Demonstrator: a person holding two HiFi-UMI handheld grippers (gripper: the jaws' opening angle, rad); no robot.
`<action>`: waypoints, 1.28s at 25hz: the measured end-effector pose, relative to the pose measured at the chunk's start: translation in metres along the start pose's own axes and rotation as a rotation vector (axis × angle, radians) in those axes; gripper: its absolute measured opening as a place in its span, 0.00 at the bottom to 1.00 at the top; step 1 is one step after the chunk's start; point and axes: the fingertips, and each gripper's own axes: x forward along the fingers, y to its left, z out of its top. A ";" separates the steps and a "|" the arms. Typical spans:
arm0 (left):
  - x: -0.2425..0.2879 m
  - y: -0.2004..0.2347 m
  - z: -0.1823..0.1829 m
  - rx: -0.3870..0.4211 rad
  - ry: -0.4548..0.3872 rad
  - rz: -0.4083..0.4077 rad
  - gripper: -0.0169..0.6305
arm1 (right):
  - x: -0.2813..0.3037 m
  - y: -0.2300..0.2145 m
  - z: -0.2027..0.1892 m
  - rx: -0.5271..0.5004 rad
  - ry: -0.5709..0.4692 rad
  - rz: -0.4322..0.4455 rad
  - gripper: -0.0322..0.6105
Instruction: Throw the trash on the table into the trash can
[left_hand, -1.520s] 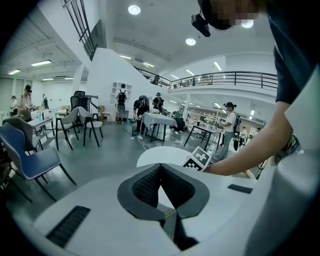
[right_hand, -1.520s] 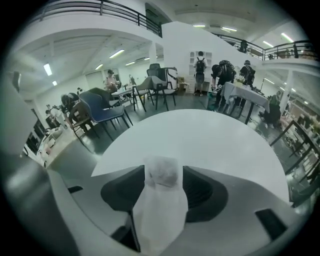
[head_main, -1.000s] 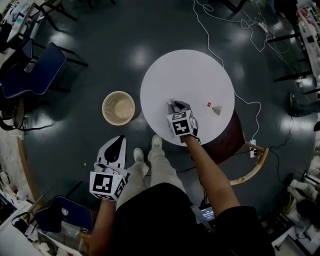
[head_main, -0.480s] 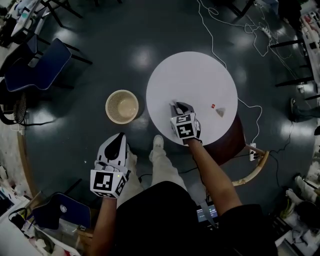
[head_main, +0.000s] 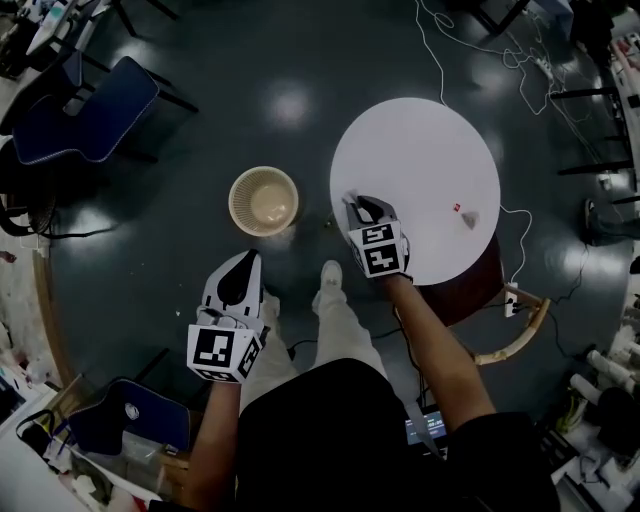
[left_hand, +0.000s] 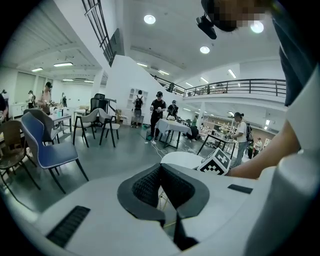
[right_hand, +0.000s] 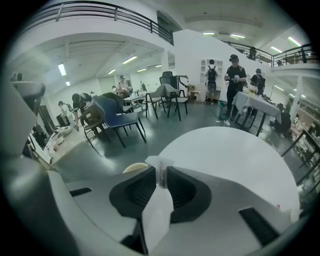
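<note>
My right gripper hovers over the left edge of the round white table, shut on a white scrap of paper that hangs down between its pads. The woven trash can stands on the floor just left of the table, and its rim shows past the right jaws. A small red scrap and a grey crumpled piece lie on the table's right side. My left gripper hangs low over the floor below the can, its pads together with nothing between them.
A blue chair stands at the far left and another near my left side. White cables run over the dark floor beyond the table. A wooden chair sits right of the table. People and tables fill the hall beyond.
My right gripper has carried the paper from the table's middle front to its left edge, nearer the trash can. The left gripper has stayed low beside my leg.
</note>
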 end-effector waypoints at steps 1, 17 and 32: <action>-0.003 0.011 -0.001 -0.005 0.002 -0.001 0.04 | 0.006 0.011 0.005 -0.004 -0.008 0.001 0.18; -0.040 0.184 -0.058 -0.061 0.053 -0.002 0.04 | 0.117 0.188 0.035 -0.040 0.060 0.080 0.18; -0.011 0.272 -0.192 -0.121 0.168 0.010 0.04 | 0.261 0.233 -0.045 -0.015 0.143 0.076 0.18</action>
